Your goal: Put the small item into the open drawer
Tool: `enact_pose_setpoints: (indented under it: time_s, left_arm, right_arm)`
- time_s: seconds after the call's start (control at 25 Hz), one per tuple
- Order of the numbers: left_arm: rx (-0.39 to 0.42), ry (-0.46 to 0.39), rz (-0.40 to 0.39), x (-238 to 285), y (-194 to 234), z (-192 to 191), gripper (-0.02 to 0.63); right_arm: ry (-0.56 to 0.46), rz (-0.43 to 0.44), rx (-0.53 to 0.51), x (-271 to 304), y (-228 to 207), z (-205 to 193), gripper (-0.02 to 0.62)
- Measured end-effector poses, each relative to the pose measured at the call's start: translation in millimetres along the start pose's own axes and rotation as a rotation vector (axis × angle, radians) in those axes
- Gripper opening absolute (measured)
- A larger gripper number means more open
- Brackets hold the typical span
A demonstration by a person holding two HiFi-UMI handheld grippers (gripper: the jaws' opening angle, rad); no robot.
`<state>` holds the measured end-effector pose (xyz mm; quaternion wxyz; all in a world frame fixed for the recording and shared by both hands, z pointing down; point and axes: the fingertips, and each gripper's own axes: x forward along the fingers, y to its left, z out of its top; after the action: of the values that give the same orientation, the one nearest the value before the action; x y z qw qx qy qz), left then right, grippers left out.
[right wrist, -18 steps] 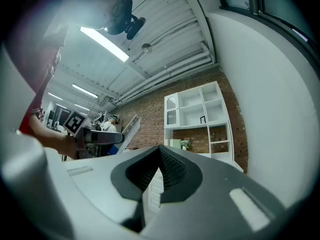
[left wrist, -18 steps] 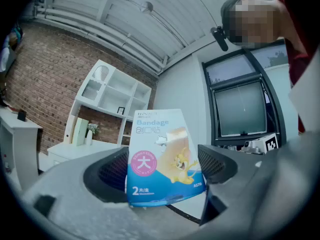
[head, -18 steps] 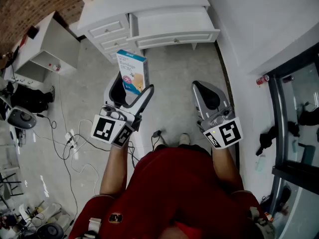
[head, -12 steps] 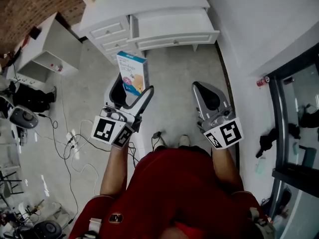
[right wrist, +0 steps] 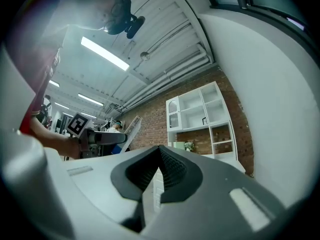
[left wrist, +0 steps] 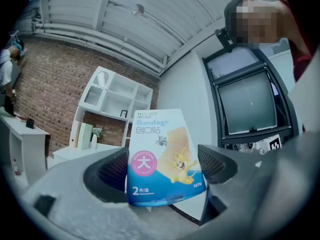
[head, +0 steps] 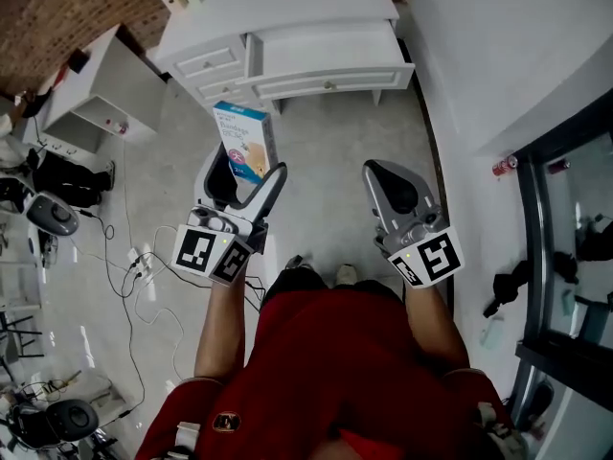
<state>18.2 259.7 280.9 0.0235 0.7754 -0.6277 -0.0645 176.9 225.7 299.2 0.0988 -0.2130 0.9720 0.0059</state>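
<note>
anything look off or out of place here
Nothing spilled or damaged. The only mess is loose cables sprawled over the floor at the left, near the person's feet. The bandage box sits gripped between the left gripper's jaws.

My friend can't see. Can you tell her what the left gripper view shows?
The left gripper holds a blue and white bandage box with a cartoon mouse on it between its two dark jaws. Behind it are a brick wall and white shelves.
</note>
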Motion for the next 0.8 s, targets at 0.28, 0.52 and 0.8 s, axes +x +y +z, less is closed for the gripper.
enact_pose_setpoints:
  time_s: [0.28, 0.52, 0.8]
  left_arm:
    - [0.02, 0.022, 0.018, 15.1, -9.9, -2.2, 0.433]
    - [0.043, 0.035, 0.025, 45.6, 6.7, -3.5, 0.433]
    - [0.043, 0.06, 0.027, 103.8, 60.5, -14.4, 0.433]
  right_arm:
    - [-0.013, -0.007, 0.019, -13.2, -23.7, -1.1, 0.011]
    - [-0.01, -0.008, 0.022, -0.2, -44.5, -8.6, 0.011]
    - [-0.012, -0.034, -0.008, 50.8, -85.1, -15.7, 0.011]
